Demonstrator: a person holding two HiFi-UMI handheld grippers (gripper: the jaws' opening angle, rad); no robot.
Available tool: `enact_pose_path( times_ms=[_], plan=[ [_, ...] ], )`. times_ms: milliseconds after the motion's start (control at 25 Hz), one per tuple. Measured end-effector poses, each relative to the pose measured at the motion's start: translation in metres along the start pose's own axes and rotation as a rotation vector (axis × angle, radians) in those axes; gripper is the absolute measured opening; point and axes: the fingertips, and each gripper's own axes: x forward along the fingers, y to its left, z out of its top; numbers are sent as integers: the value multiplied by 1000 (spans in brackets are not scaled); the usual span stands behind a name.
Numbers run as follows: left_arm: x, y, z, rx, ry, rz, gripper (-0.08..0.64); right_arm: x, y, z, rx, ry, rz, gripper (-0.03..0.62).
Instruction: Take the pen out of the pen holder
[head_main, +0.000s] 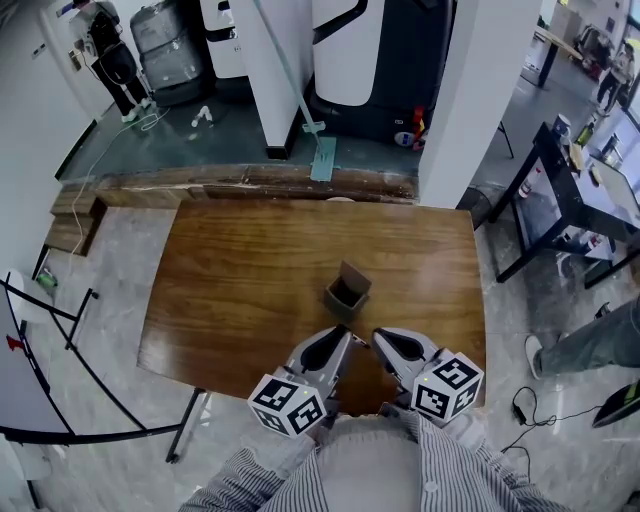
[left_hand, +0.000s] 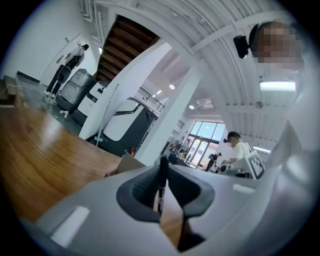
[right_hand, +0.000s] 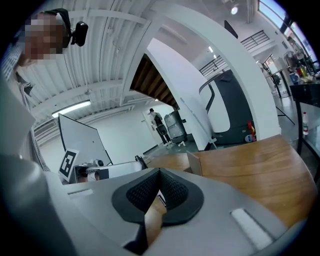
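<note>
Near the middle of the bench's near edge, just short of the pen holder (head_main: 346, 292), the left tool (left_hand: 163, 170) is clamped on the pen (left_hand: 161, 186), its ribbed pads pressed to either side of the slim dark barrel. The pen is therefore clear of the holder, a small open cardboard box standing towards the centre of the bench (head_main: 230, 280). The right tool (right_hand: 159, 172) is beside the left one, its jaws drawn together; only a tiny white-and-dark fleck shows where the pads meet, too small to name. The pen looks light, stiff and smooth-sided, so weight should be no trouble, but a round barrel pinched at one spot may swivel or slide. The best hold is probably around mid-length, squarely across the pads, and the present grip looks close to that, with barrel showing both above and below the contact. Its long axis runs crosswise to the jaws, top to bottom in the left gripper view, so I judge it roughly upright over the bench, leaning slightly against the line of the building's columns. Which end is the tip I cannot tell; pale print marks the lower part of the barrel. The cardboard holder looks light enough to tip or skid if nudged
</note>
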Motion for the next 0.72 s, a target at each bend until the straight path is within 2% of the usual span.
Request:
enact_pose_path(
  times_ms=[720],
  plan=[
    [0,3,-14,3,55,10,51,0,-5,-11,14,35,-23,0]
  ],
)
